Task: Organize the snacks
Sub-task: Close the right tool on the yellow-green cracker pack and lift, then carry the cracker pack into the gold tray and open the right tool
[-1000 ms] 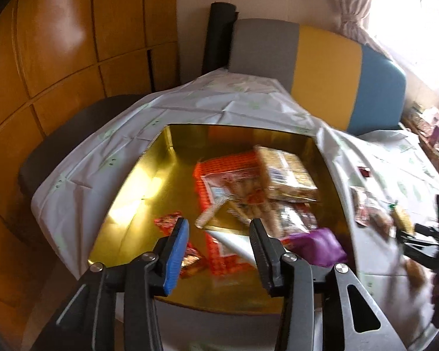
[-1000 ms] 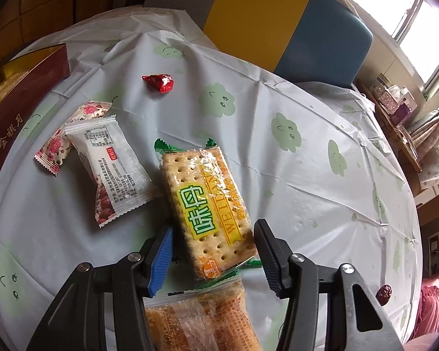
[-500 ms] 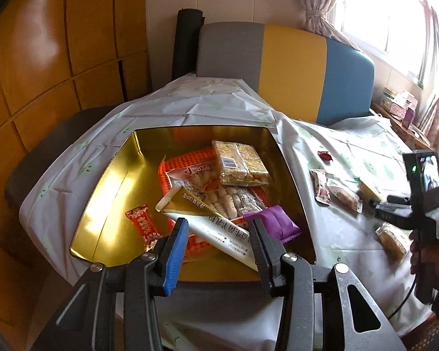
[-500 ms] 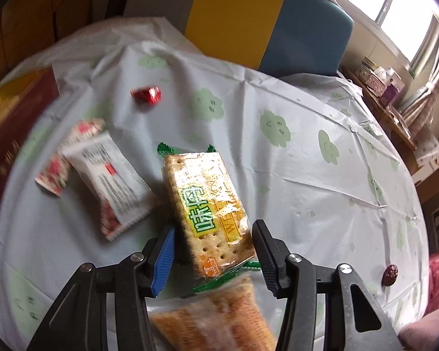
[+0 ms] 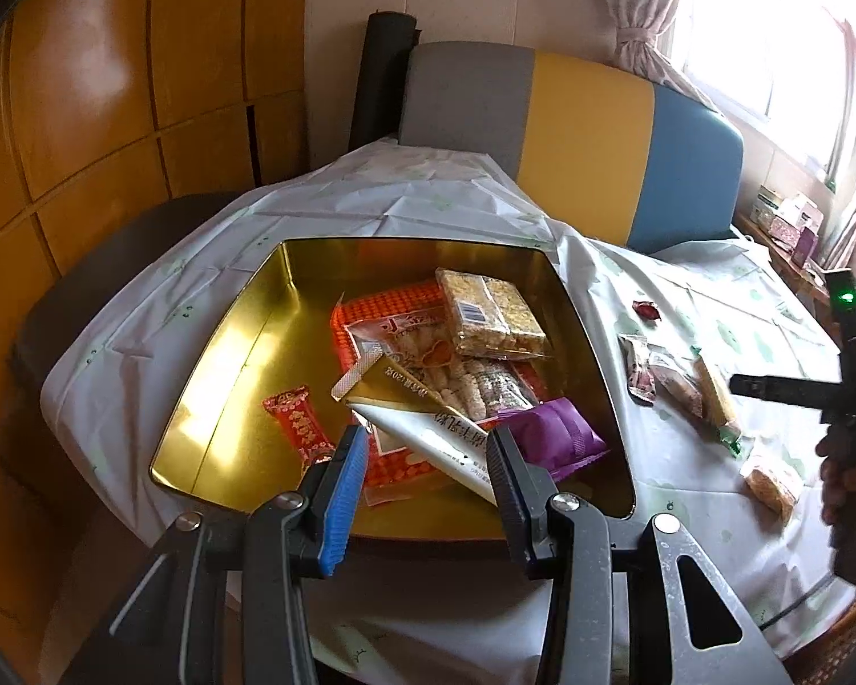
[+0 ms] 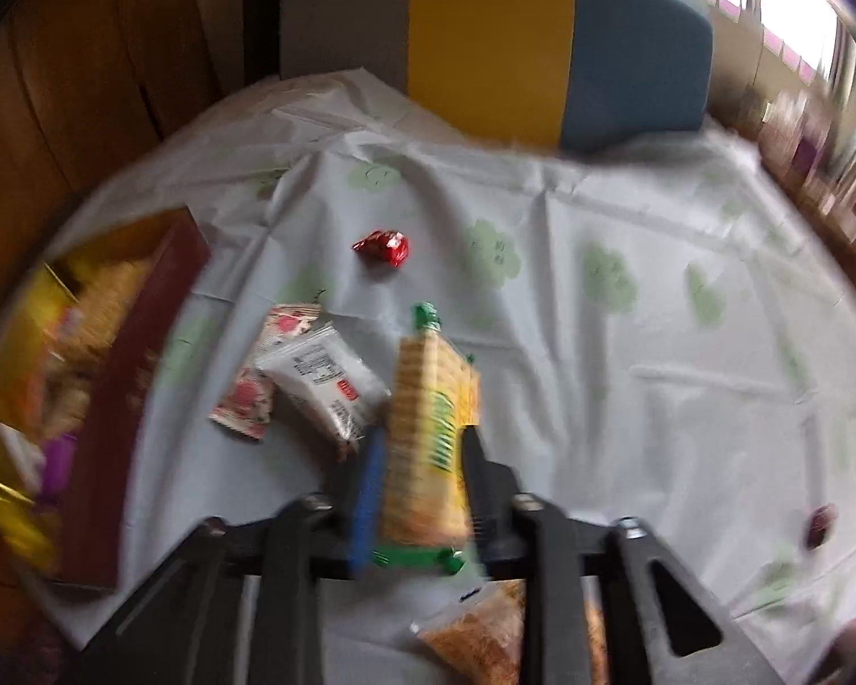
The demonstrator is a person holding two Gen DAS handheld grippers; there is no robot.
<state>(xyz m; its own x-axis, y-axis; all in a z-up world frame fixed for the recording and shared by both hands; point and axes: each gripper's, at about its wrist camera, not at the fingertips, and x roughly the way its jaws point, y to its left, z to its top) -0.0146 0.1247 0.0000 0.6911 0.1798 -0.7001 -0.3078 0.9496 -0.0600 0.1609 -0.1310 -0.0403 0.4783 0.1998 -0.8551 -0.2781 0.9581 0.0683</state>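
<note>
Cracker pack (image 6: pixel 428 434) now gripped, lifted

Little can be read. A white stick packet (image 5: pixel 428 438) in the gold tin (image 5: pixel 222 354) carries Chinese characters, too small to make out. The cracker pack (image 6: pixel 425 434) shows blurred green lettering.

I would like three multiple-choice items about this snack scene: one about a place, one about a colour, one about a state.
1. Where does the purple packet lie?
A. inside the gold tin
B. on the tablecloth
C. on the chair

2. What colour is the small wrapped candy on the tablecloth?
A. green
B. red
C. blue

3. What is the state of the right gripper?
A. open, empty
B. shut on the cracker pack
C. out of view

Answers: 1 A, it rests among snacks in the tin; 2 B, shiny red foil; 3 B, both fingers press the pack's sides.
</note>
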